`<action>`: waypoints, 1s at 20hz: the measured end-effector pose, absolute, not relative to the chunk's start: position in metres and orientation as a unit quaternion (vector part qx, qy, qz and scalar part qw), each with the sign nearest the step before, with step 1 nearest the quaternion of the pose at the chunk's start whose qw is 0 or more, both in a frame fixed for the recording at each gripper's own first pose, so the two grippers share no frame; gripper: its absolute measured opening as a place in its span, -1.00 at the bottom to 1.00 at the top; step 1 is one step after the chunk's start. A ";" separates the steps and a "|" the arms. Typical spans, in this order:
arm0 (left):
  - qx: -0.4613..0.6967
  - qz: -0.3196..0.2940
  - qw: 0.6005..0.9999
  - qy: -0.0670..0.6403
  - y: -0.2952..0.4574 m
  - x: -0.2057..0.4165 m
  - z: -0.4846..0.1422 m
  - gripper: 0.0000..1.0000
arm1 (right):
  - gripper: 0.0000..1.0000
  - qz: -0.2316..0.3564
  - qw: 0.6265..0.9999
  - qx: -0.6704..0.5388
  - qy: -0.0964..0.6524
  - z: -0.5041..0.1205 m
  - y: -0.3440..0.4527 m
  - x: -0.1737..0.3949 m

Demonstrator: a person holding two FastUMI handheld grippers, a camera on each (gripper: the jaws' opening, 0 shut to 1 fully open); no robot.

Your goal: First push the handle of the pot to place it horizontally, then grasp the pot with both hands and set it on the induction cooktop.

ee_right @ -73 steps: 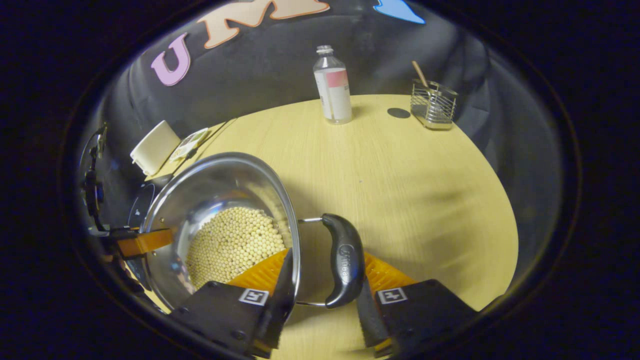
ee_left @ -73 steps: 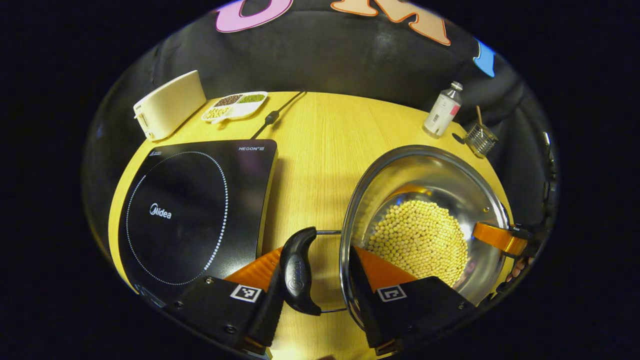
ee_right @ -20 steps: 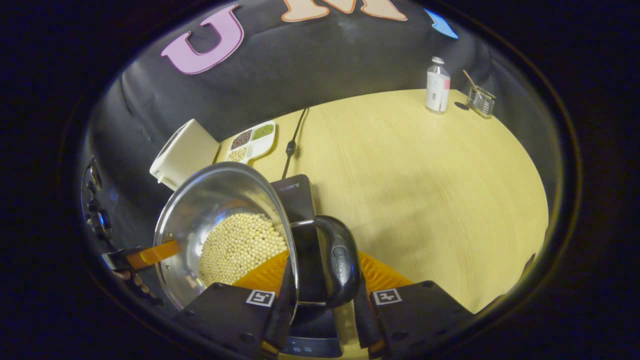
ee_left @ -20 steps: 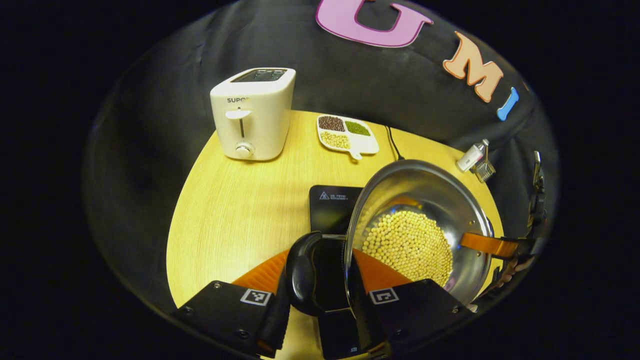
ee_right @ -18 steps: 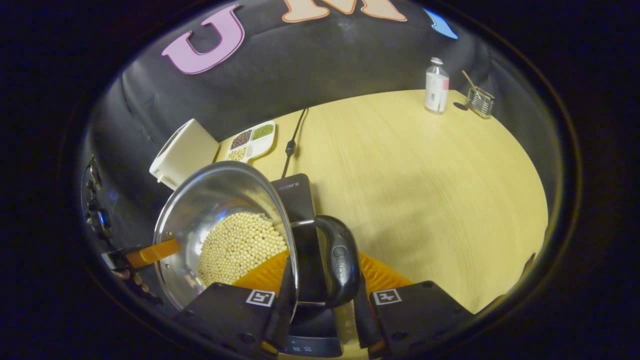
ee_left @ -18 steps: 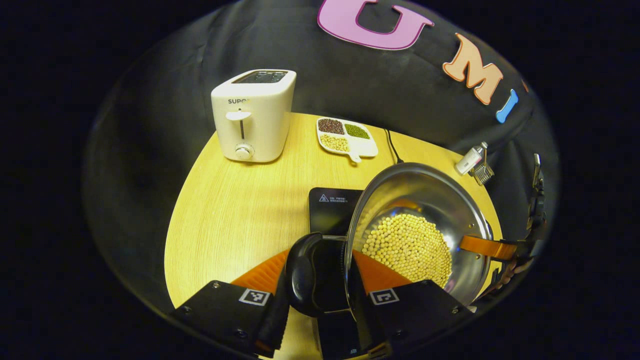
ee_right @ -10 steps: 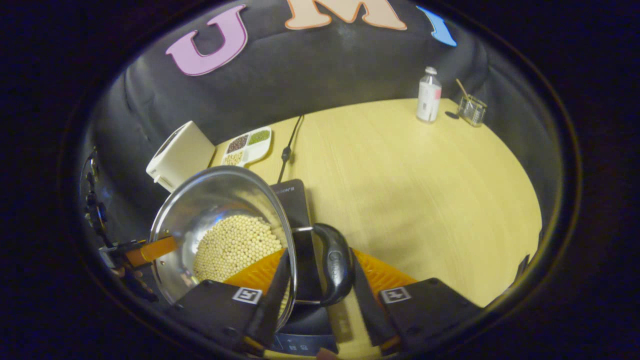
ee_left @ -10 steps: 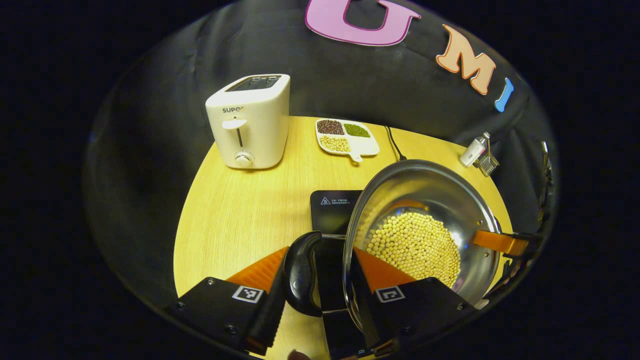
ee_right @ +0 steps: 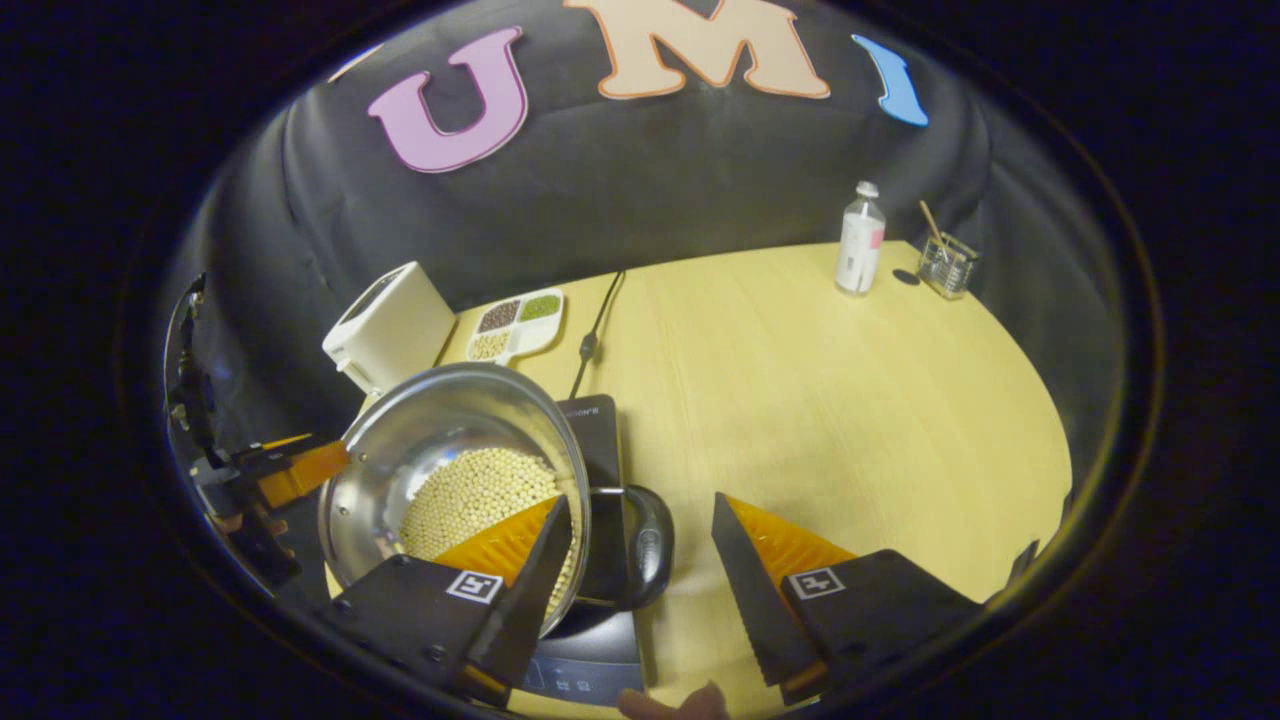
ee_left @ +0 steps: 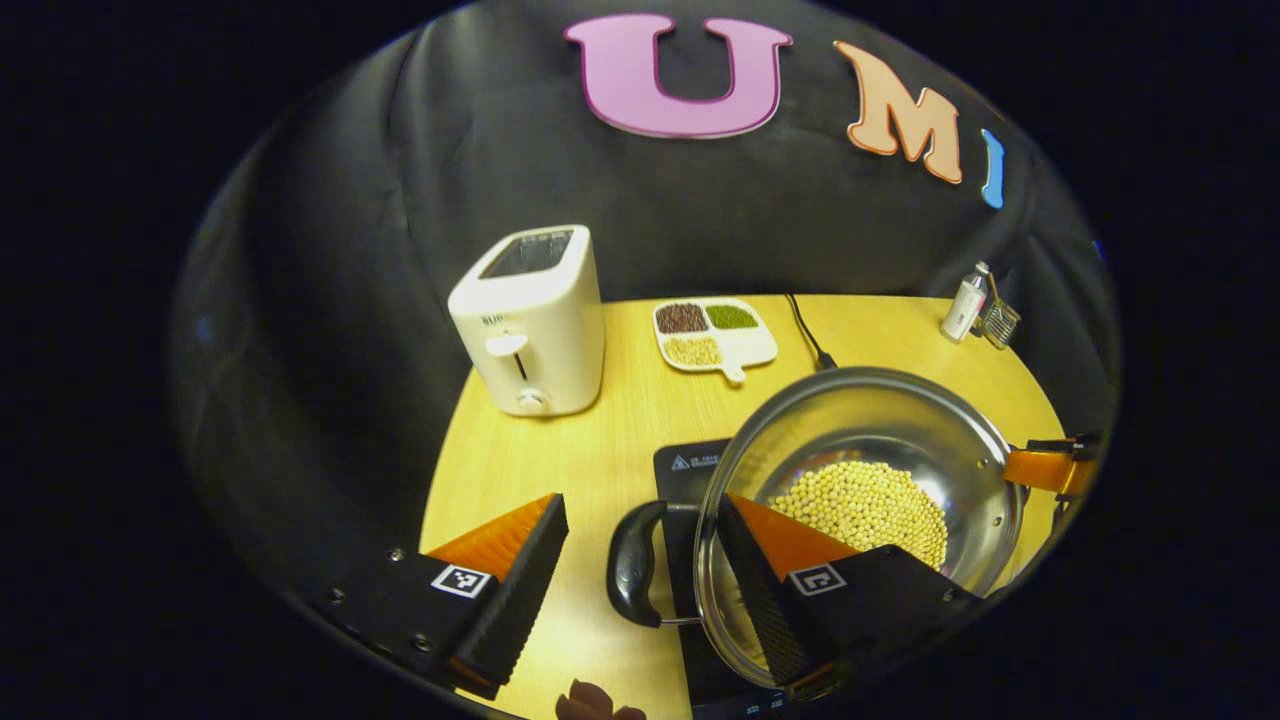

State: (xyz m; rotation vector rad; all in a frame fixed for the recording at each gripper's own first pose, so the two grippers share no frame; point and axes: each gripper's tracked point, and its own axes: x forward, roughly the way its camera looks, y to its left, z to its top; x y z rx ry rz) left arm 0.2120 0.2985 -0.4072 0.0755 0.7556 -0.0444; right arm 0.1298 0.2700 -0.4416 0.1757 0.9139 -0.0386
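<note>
The steel pot (ee_left: 860, 430) of soybeans sits on the black induction cooktop (ee_left: 685, 465). One black side handle (ee_left: 625, 575) lies level between the fingers of my left gripper (ee_left: 642, 505), which is open and clear of it. In the right gripper view the pot (ee_right: 440, 440) rests on the cooktop (ee_right: 598, 430), and its other handle (ee_right: 652, 550) lies between the spread fingers of my open right gripper (ee_right: 640, 508), untouched. Each view shows the other gripper beyond the pot's far rim: the right gripper (ee_left: 1050, 465) and the left gripper (ee_right: 280, 465).
On the wooden table (ee_right: 850, 400) a white toaster (ee_left: 530, 320) and a divided dish of beans (ee_left: 712, 335) stand behind the cooktop. Its cord (ee_right: 595, 320) runs to the back. A bottle (ee_right: 860, 240) and a wire holder (ee_right: 945, 265) stand far right.
Both grippers were shut on the pot's handles and have now opened and drawn back. The pot has come down from the air onto the cooktop.
</note>
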 end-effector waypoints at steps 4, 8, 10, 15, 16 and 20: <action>0.072 -0.013 0.951 0.301 0.289 0.210 -0.350 0.84 | 0.77 0.004 0.913 0.080 0.400 -0.413 0.264 0.135; 0.098 -0.012 0.963 0.252 0.265 0.200 -0.301 0.92 | 0.79 0.027 0.938 0.095 0.333 -0.371 0.248 0.147; 0.107 -0.009 0.967 0.232 0.248 0.191 -0.276 0.92 | 0.84 0.033 0.942 0.093 0.320 -0.356 0.233 0.145; 0.084 -0.003 0.977 0.195 0.178 0.159 -0.218 0.92 | 0.84 0.076 0.959 0.073 0.265 -0.294 0.194 0.142; 0.065 -0.002 0.979 0.191 0.161 0.151 -0.207 0.92 | 0.79 0.081 0.964 0.062 0.246 -0.278 0.181 0.143; 0.007 -0.001 0.984 0.180 0.094 0.122 -0.174 0.92 | 0.79 0.104 0.974 0.054 0.194 -0.223 0.139 0.121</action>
